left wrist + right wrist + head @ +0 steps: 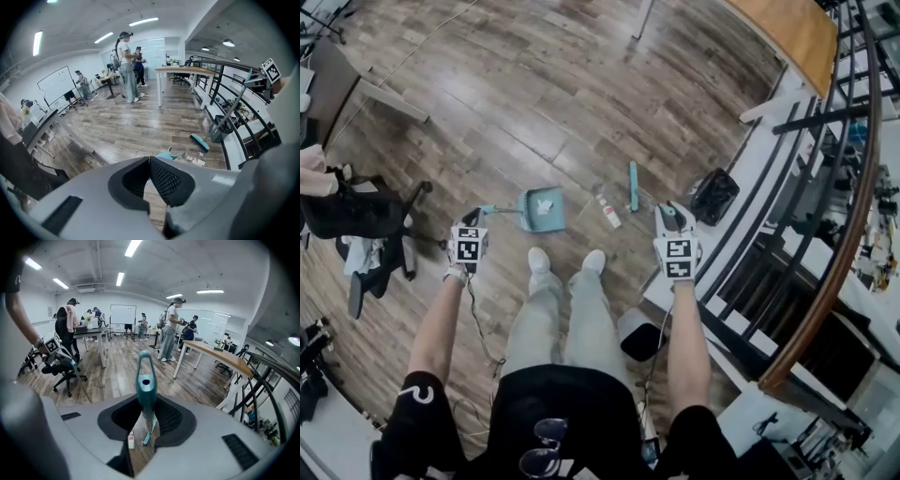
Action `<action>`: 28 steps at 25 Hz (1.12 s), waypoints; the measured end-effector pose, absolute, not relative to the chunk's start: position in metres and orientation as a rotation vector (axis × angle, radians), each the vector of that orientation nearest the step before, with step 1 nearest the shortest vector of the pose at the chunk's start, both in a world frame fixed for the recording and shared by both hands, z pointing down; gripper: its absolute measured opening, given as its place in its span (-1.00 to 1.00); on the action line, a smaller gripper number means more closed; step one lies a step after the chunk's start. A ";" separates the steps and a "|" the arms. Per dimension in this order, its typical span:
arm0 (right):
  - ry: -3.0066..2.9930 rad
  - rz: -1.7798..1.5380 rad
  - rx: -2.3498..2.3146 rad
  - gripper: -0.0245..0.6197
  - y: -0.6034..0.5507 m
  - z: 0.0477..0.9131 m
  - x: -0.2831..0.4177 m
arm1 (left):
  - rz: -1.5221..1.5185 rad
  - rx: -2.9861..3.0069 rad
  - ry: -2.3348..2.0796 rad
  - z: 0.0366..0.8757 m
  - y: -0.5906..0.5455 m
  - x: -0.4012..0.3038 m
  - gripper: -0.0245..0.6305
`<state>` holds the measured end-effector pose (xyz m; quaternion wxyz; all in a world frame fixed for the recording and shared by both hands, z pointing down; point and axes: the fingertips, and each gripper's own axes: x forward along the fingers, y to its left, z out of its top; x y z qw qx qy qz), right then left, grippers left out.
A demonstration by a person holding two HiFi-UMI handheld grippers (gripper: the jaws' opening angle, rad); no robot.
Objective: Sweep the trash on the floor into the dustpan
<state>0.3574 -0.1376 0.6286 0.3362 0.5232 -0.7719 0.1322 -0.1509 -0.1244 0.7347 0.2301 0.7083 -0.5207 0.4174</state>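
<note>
In the head view I stand over a teal dustpan (542, 208) with white paper in it. Its long handle (486, 210) runs left to my left gripper (473, 218), which is shut on it. A small bottle-like piece of trash (607, 212) lies on the wood floor between the pan and the teal broom head (633, 185). My right gripper (672, 215) is shut on the broom handle; its teal looped top (145, 376) stands up between the jaws in the right gripper view. The left gripper view shows the broom head (200, 142) and the trash (197, 161) on the floor.
A black waste bin (713, 195) stands by the railing (825, 234) on the right. An office chair (366, 225) stands at the left, and a dark object (639, 336) lies by my right foot. Several people and a wooden desk (185, 70) are farther off.
</note>
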 end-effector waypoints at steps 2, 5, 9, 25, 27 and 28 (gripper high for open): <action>-1.972 0.331 1.334 -0.66 -0.130 0.640 0.367 | 1.148 1.943 -1.440 0.733 -0.125 -0.150 -0.92; -1.915 0.350 1.276 -0.66 -0.109 0.675 0.374 | 1.145 1.940 -1.447 0.733 -0.124 -0.150 -0.92; -1.893 0.485 1.256 -0.65 -0.066 0.731 0.366 | 1.122 1.959 -1.460 0.731 -0.122 -0.151 -0.92; -1.937 0.576 1.323 -0.61 -0.041 0.753 0.247 | 1.060 2.089 -1.351 0.732 -0.116 -0.149 -0.92; -1.959 0.582 1.341 -0.61 -0.043 0.749 0.233 | 1.057 2.095 -1.339 0.731 -0.114 -0.148 -0.92; -1.971 0.585 1.348 -0.61 -0.044 0.747 0.226 | 1.056 2.098 -1.334 0.731 -0.113 -0.149 -0.92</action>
